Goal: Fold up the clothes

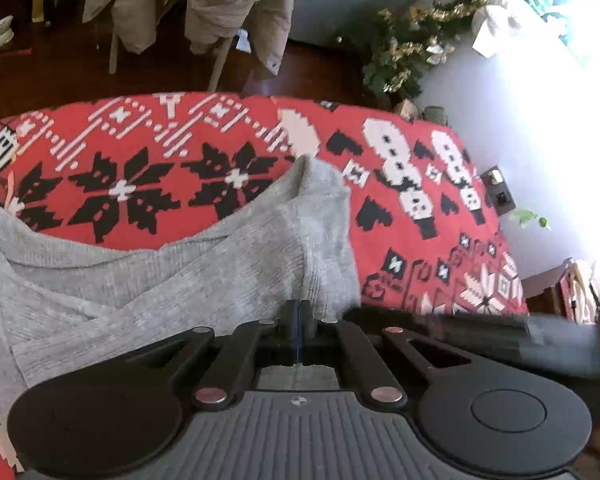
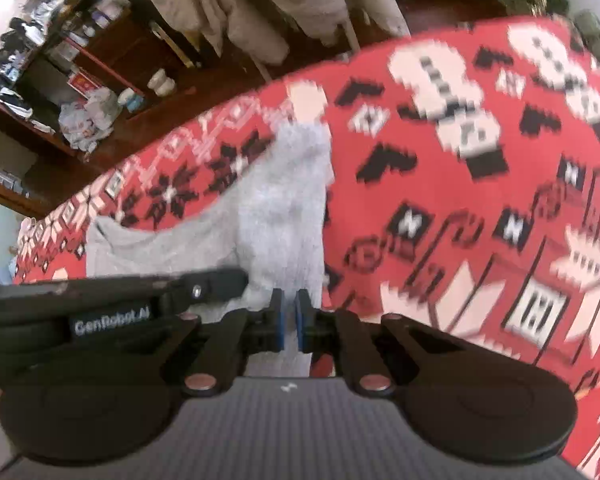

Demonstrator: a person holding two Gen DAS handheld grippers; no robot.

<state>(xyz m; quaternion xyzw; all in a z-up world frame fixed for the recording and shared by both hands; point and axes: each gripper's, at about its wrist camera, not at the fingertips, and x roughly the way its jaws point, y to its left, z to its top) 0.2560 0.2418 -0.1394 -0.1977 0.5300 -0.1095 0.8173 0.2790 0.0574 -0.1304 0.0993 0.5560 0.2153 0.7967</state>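
Sweater (image 1: 140, 280), grey ribbed knit, lay on a red patterned blanket (image 1: 400, 208), spread ahead and to the left of the left gripper (image 1: 299, 312). One narrow part of it, maybe a sleeve, ran straight ahead from the fingertips to a blunt end further out on the blanket. Neckline edge sat far left in the left wrist view.

Left gripper: jaws pressed together, no gap visible. Grey knit lay right at and under the tips, but a pinch of fabric between the pads couldn't be confirmed.

Right gripper (image 2: 290, 312): blue pads (image 2: 279, 328) nearly together, thin gap between them. Sweater (image 2: 276, 208) edge was directly ahead of and below the tips; couldn't tell if fabric was caught in the gap. Right wrist view was motion-blurred.

Both grippers sat side by side at the near edge of the sweater. The left one's body showed just left of the right gripper's fingers in the right wrist view.

Past the blanket: beige garments (image 1: 236, 4) hanging, a tinsel tree (image 1: 412, 48) ahead-right of the left gripper, cluttered shelves (image 2: 60, 60) ahead-left of the right one.
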